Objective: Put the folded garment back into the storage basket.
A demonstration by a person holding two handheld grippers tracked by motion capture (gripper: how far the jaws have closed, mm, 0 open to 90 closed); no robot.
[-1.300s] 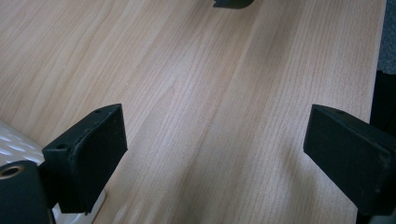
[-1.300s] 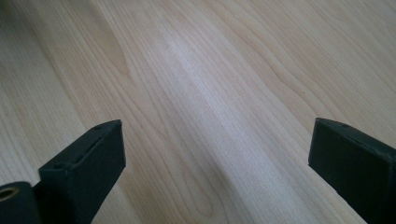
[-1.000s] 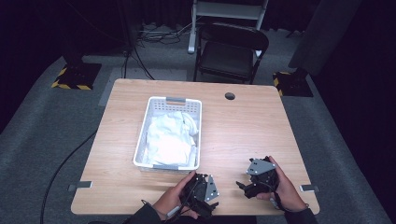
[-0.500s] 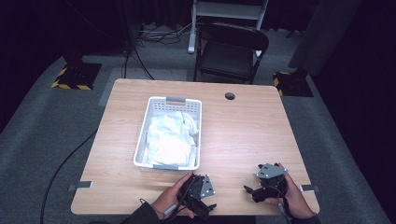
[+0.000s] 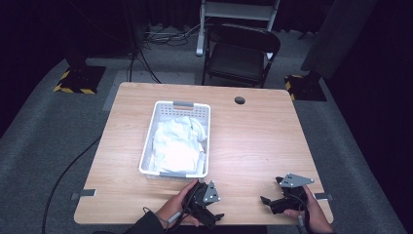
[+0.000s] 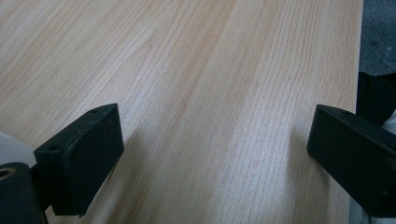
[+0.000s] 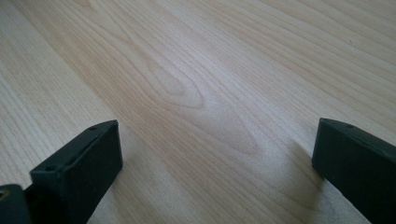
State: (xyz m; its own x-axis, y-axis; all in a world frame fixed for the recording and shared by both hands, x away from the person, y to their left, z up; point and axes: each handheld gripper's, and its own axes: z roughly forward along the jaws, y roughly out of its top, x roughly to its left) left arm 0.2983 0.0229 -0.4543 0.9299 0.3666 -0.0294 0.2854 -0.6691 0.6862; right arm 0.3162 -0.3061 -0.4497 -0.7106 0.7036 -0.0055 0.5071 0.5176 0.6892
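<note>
Near edge of the table (image 5: 253, 141): left gripper (image 5: 210, 215) at 6 o'clock, held in a hand (image 5: 176, 207), partly cut off by the frame bottom. Right gripper (image 5: 269, 199) at 5 o'clock. Both released, jaws wide apart over bare wood, nothing between them. Farther in, at about 10 o'clock from the left gripper, a white plastic basket (image 5: 148, 155) holds crumpled white cloth (image 5: 176, 142); its folds are hard to make out. Beyond the table, a dark folding chair (image 5: 239, 57), half lost in shadow.
</note>
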